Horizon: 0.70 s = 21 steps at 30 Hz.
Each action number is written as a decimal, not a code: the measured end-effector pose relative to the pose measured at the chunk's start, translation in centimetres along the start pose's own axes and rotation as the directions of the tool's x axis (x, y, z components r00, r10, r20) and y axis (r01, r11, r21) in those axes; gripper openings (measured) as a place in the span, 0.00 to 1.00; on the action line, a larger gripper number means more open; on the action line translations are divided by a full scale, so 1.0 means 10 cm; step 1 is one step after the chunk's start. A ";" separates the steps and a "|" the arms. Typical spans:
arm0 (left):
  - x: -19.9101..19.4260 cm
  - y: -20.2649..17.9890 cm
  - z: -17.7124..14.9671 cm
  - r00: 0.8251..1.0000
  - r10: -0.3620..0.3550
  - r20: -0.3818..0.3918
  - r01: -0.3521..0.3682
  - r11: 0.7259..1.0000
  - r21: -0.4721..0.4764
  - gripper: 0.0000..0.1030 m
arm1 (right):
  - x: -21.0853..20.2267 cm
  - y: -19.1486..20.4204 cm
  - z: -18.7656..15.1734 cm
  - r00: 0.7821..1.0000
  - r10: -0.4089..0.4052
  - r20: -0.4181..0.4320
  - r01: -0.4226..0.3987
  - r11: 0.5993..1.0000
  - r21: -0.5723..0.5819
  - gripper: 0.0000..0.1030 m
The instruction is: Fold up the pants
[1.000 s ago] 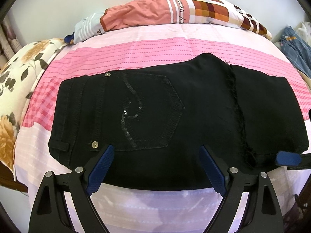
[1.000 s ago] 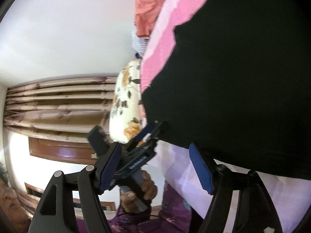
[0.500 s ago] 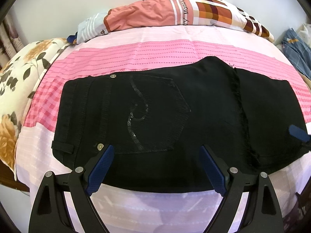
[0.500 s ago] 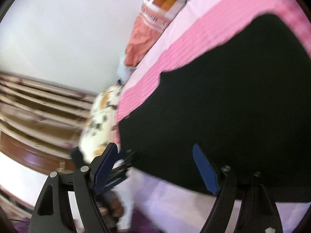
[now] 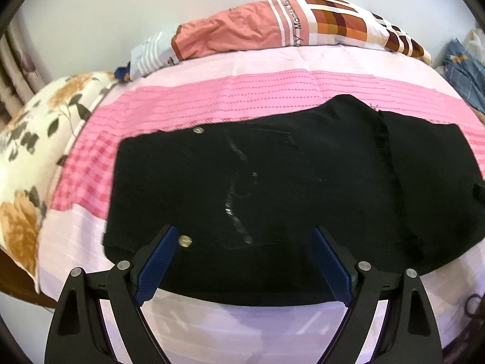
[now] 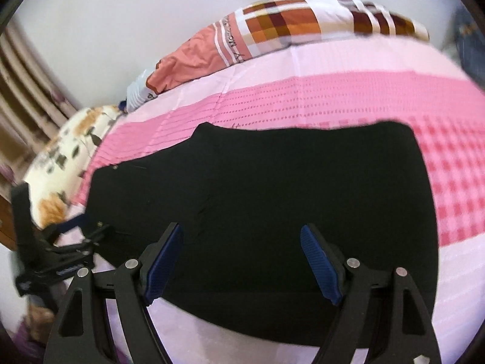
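Looking along the left gripper [image 5: 242, 261], its blue pads stand wide apart with nothing pressed between them, hovering over the near edge of the folded black pants [image 5: 272, 200]; the pants lie flat across the pink bedspread [image 5: 212, 103], back pocket up, with a patterned pillow [image 5: 272, 27] at the far edge and a floral pillow [image 5: 27, 157] on the left. From the right gripper [image 6: 242, 261], the fingers are likewise spread and empty above the pants [image 6: 272, 200]; the left gripper [image 6: 60, 251] shows blurred at the near left.
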<state>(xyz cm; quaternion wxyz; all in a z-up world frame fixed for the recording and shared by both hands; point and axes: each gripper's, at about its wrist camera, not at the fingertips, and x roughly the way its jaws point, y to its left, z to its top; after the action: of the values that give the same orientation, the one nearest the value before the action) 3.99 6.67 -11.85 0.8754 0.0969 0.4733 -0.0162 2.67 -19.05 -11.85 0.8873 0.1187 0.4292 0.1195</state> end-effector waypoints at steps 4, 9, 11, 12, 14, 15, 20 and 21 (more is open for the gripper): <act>-0.03 0.07 0.00 0.999 0.031 0.033 -0.032 0.999 0.030 0.86 | 0.01 0.13 0.01 0.998 -0.053 0.024 0.054 0.997 -0.055 0.77; -0.04 0.18 -0.02 0.999 0.026 0.048 -0.027 0.999 0.019 0.86 | 0.08 0.26 0.05 0.996 -0.081 0.027 0.083 0.993 -0.080 0.78; -0.03 0.21 -0.01 0.999 0.017 0.044 -0.017 1.000 0.004 0.86 | 0.08 0.29 0.05 0.996 -0.086 0.028 0.088 0.992 -0.088 0.80; -0.02 0.23 -0.01 0.999 0.007 0.041 -0.006 1.000 -0.005 0.86 | 0.09 0.31 0.05 0.996 -0.089 0.029 0.091 0.992 -0.091 0.82; -0.01 0.25 -0.02 0.999 -0.001 0.040 0.001 1.000 -0.016 0.86 | 0.09 0.32 0.05 0.996 -0.089 0.025 0.091 0.992 -0.091 0.84; 0.00 0.27 -0.02 0.999 -0.001 0.041 0.002 1.000 -0.019 0.86 | 0.10 0.33 0.06 0.996 -0.087 0.020 0.088 0.992 -0.087 0.85; 0.03 0.40 0.00 0.999 0.013 0.044 -0.012 1.000 -0.021 0.86 | 0.13 0.34 0.06 0.996 -0.086 0.003 0.086 0.993 -0.076 0.85; 0.03 0.44 0.00 0.999 0.017 0.047 -0.016 1.000 -0.021 0.86 | 0.14 0.35 0.05 0.996 -0.086 0.001 0.086 0.993 -0.078 0.85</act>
<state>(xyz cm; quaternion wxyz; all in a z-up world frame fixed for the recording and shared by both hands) 4.65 10.98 -11.43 0.8874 0.0914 0.4518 -0.0062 3.55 -15.34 -11.43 0.8950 0.0652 0.4302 0.0980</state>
